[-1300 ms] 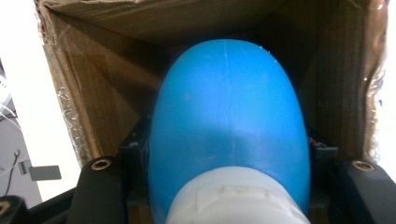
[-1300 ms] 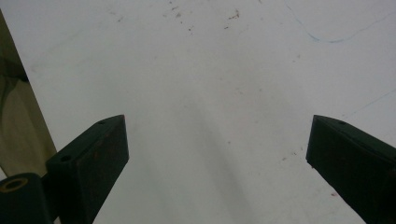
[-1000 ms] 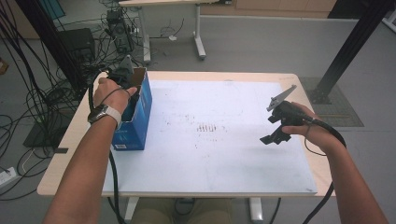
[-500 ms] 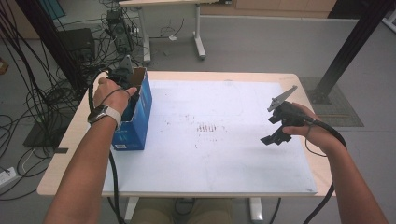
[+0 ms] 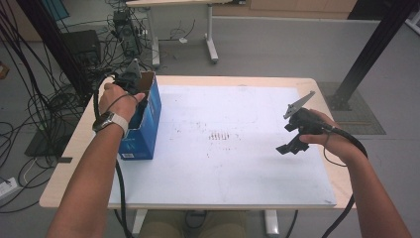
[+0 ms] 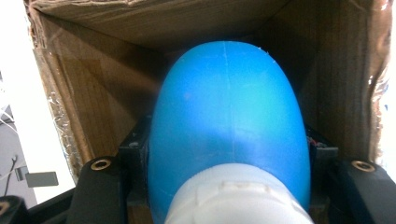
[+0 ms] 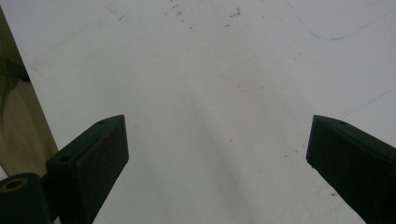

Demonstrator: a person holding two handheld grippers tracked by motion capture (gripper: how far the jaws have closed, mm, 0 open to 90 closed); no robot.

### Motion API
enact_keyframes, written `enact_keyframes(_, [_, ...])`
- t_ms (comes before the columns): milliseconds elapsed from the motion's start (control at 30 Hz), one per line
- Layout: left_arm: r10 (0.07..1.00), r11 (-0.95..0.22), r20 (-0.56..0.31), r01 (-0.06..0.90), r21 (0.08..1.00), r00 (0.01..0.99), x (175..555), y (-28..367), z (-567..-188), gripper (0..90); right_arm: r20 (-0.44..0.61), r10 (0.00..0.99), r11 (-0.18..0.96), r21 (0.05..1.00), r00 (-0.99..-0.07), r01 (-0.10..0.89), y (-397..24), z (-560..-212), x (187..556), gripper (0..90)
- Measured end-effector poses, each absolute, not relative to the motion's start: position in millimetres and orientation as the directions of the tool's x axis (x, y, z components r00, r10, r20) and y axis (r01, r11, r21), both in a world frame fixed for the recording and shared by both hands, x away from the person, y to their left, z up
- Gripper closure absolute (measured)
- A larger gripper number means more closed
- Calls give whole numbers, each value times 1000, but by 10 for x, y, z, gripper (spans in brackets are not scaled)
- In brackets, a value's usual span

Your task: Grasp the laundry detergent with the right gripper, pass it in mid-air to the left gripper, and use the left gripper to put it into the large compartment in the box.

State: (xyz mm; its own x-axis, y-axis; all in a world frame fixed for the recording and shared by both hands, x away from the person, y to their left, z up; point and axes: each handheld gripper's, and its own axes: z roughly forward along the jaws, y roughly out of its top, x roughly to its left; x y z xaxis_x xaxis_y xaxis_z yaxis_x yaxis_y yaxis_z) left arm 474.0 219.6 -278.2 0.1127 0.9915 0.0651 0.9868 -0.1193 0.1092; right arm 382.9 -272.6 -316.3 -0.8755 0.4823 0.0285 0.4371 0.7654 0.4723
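Between the left tool's (image 6: 224, 205) clenched jaws, a blue object (image 6: 229, 121), inside the cardboard box (image 6: 93, 116).

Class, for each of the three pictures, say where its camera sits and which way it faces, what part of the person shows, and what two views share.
High view: above the table's near side, looking forward and down; both forearms, left gripper, right gripper.
Left gripper view: on that gripper, facing into the open blue cardboard box; jaws clamp a rounded blue plastic object.
Right gripper view: facing down at the white table sheet, jaws apart.
Shared: high and left views show the box.
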Motion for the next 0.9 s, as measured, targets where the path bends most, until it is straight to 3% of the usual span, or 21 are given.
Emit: enact_keyframes(900, [991, -124, 68, 986, 109, 117, 4741, 2199, -2786, 375, 28, 484, 766, 470, -874, 439, -2730, -3151, 3822, 55])
